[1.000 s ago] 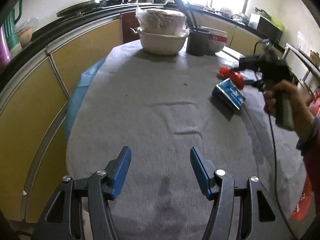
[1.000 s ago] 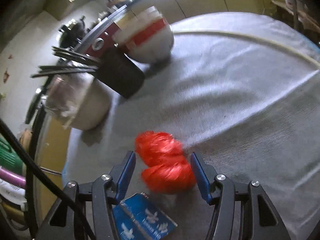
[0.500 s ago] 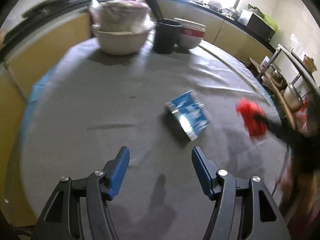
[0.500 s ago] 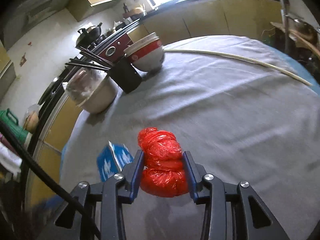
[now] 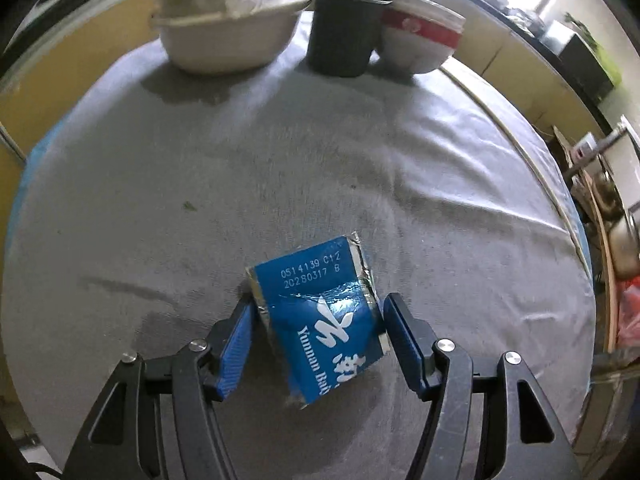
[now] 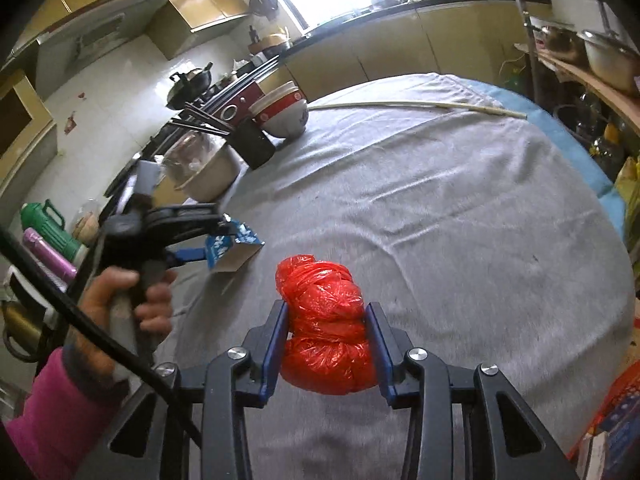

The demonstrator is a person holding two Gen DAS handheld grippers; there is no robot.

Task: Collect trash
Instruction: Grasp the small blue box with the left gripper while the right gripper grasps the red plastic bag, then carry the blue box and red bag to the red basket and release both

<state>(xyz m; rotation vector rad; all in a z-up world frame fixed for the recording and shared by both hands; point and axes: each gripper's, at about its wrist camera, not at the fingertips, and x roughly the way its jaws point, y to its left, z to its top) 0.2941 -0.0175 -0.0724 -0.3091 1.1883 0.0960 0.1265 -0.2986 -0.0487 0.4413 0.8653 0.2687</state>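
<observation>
My left gripper (image 5: 318, 312) stands spread around the blue packet (image 5: 320, 320) lying on the grey cloth (image 5: 280, 160), pads just clear; my right gripper (image 6: 326, 326) pinches the red bag (image 6: 324, 320).

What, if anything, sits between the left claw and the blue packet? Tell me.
Nothing visible does. The blue packet lies on the grey cloth between the left claw fingers, which flank it.

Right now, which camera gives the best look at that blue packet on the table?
The left wrist view: the blue packet lies close and sharp between the left gripper fingers, its print readable. The right wrist view shows it small and far off, partly hidden behind that gripper.
</observation>
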